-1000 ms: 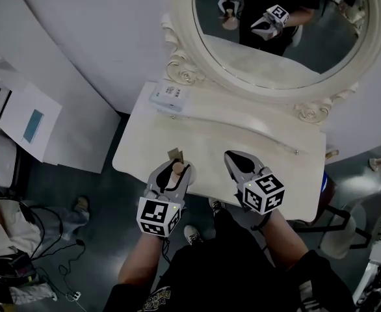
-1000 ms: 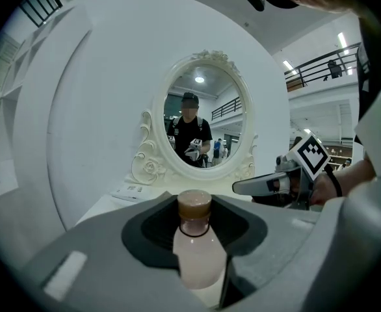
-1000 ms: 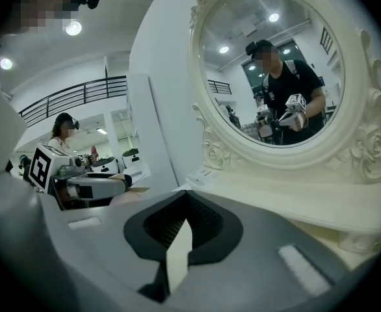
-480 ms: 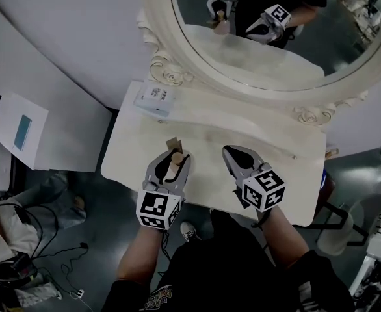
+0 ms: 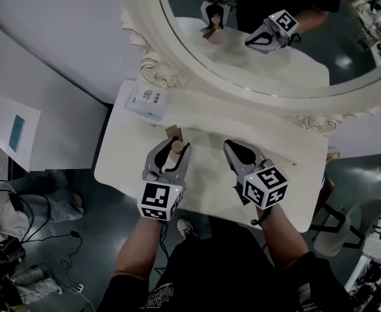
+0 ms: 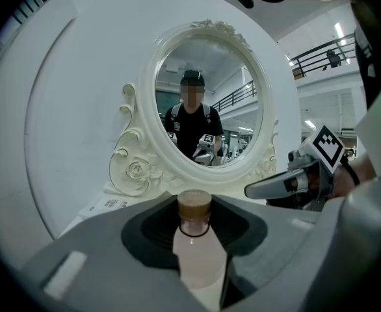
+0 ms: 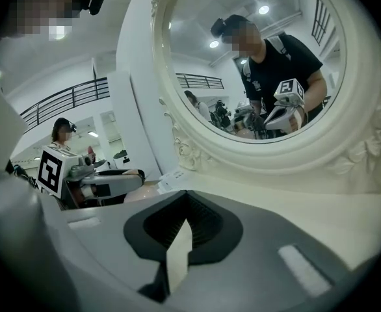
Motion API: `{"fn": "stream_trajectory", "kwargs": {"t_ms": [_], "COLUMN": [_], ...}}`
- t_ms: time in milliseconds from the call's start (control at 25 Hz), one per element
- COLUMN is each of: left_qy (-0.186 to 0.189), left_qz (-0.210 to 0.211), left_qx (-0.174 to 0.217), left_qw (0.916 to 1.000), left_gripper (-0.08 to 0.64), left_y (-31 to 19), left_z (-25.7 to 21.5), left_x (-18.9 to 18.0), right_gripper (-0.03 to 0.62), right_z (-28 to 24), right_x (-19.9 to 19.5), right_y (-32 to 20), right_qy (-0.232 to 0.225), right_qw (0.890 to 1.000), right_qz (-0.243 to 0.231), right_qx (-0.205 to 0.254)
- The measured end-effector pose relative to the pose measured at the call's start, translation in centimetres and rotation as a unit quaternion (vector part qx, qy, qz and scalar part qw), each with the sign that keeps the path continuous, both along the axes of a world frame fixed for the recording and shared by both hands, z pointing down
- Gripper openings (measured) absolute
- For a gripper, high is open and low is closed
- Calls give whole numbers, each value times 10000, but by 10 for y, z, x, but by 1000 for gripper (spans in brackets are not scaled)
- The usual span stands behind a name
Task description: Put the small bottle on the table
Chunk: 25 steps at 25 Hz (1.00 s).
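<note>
The left claw is squeezing the small bottle. The bottle is pale with a brown cork on top. It is over the front left part of the bench. The right claw is closed with nothing in it, just beside. A white box lies at the back left corner, under the mirror.

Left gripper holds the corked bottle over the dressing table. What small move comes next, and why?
Probably lower the left gripper straight down until the small bottle stands on the table. Its fingers are clamped on the upright bottle, bare tabletop lies beneath, and the right gripper is shut, aside.
</note>
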<state>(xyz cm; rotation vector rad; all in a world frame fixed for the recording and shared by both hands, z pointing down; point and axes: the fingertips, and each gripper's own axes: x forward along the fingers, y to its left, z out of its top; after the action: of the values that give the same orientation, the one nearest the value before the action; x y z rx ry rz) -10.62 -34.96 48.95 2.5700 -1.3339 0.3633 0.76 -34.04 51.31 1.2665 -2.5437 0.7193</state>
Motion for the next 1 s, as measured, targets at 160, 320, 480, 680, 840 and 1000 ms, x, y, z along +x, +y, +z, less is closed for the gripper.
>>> {"fn": "stream_trajectory", "kwargs": {"t_ms": [160, 320, 480, 680, 840, 1000], "left_qy": [-29, -41, -84, -144, -197, -235], "left_qz": [-24, -89, -140, -205, -258, -293], "left_qx": [-3, 20, 41, 61, 44, 64], "left_qw": [10000, 10000, 9999, 9997, 9995, 9993], "left_gripper": [140, 140, 140, 140, 140, 140], "left_y": [-20, -39, -53, -67, -76, -84], "left_z": [6, 9, 13, 17, 23, 26], "left_x": [5, 8, 10, 10, 9, 9], "right_gripper": [29, 29, 28, 29, 29, 29], "right_z": [6, 11, 15, 17, 19, 22], "right_x": [5, 8, 12, 15, 17, 19], "right_y": [-13, -25, -32, -41, -47, -53], "right_qy": [-18, -21, -38, -34, -33, -35], "right_qw": [10000, 10000, 9999, 9999, 9999, 9999], "right_qz": [27, 2, -4, -28, -29, -28], "right_qx": [-55, -76, -113, -127, -134, -158]}}
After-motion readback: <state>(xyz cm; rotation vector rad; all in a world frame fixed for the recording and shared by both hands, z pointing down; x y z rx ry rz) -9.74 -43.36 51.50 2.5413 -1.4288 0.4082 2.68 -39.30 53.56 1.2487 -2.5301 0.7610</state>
